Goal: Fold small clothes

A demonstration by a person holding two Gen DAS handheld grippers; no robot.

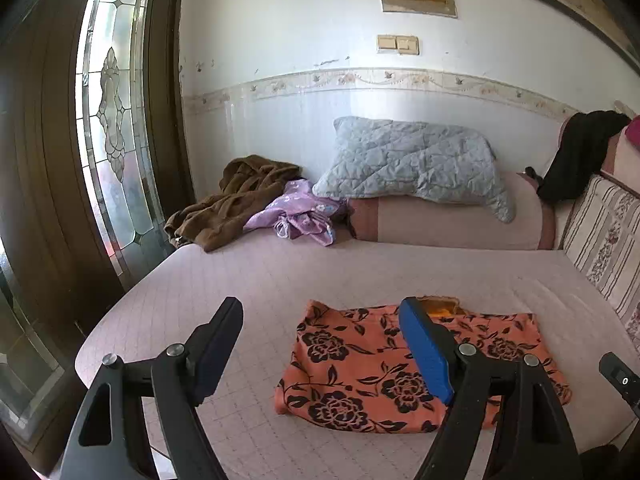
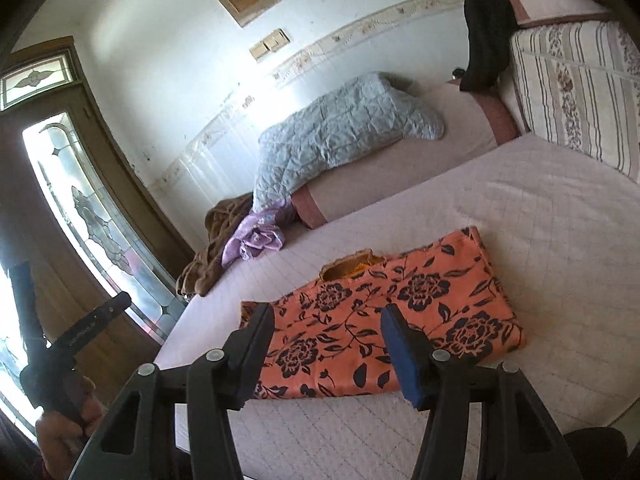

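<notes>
- Two spread fingers on the left gripper [image 1: 320,344] are hovering empty above the folded orange cloth with black flowers [image 1: 360,368], which is lying flat on the pale quilted bed [image 1: 240,280].
- Right gripper [image 2: 328,348] is standing apart, gripping nothing over the cloth's near edge; it's looking soft, light and floppy, so corners seem safest.
</notes>
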